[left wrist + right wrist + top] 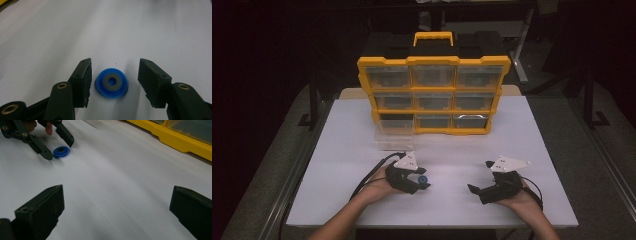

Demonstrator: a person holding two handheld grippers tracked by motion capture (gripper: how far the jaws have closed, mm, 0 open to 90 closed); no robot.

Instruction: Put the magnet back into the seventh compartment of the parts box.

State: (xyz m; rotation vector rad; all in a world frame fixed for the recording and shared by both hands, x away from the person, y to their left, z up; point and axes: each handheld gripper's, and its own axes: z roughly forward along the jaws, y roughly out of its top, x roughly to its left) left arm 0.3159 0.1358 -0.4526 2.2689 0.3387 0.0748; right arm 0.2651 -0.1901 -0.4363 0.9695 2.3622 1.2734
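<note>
Lying flat on the white bench [492, 150], the blue wheel [111, 83] with its grey hub sits between the jaws of the left hand-held gripper [113, 81], one pad just beside it, the other apart, so nothing is gripped. Rightward, the right hand-held gripper [116, 207] is wide open over bare bench. Behind stands the yellow drawer organizer [433, 95]; no writing is readable.

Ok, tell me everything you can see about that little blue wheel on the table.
The blue wheel is a small round disc that looks like plastic, with a grey ring at its middle around a dark hole. It lies flat on the white table, near the front left. It sits between the two black jaws of the left tool, with a visible gap on each side; nothing but the table touches it.
</note>
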